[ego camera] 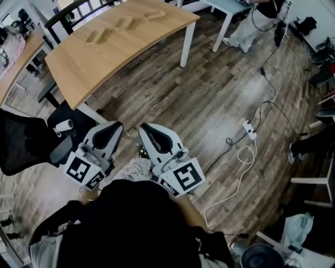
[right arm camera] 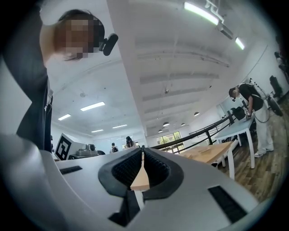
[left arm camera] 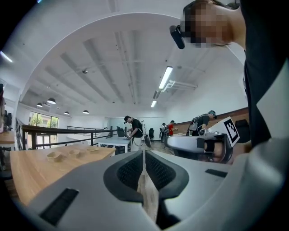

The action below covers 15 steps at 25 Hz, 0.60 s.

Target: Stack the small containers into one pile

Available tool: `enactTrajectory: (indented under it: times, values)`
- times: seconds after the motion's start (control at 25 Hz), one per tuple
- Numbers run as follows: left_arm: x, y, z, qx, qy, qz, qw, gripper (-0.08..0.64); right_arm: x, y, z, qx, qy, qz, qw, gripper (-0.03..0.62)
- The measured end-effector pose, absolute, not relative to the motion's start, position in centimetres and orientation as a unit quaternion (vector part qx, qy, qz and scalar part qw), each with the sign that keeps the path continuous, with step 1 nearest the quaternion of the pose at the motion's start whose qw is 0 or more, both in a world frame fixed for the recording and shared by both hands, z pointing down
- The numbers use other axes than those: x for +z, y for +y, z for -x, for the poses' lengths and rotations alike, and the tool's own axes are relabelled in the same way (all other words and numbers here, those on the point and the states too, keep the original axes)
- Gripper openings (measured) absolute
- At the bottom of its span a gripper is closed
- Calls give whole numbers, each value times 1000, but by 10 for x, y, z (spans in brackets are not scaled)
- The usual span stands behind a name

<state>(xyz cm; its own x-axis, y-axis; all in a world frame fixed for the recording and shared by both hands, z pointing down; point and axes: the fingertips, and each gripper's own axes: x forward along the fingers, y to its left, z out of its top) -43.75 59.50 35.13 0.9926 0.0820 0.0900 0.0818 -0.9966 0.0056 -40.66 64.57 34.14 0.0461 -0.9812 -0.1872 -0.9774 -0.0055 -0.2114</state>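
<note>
Small containers (ego camera: 124,22) spread on table (ego camera: 131,49); left tongs (ego camera: 118,125), right tongs (ego camera: 142,128) closed (empty).

Pale grey left claw (ego camera: 118,127) and right claw (ego camera: 143,128), black ribbed pads (left arm camera: 128,173), black-and-white marker cubes (ego camera: 184,177), black top (ego camera: 131,225).

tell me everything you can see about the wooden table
The wooden table has a light wood-look top with a curved edge and white legs, standing on the plank floor. Three small containers sit apart in a row near its far side, unstacked. A dark chair stands at its far edge.
</note>
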Motion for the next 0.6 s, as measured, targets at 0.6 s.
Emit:
enactTrajectory:
  times: [0.6]
  values:
    - [350,523,313,35,99,-994,10,31,339,575,293,-6,655,746,121,29]
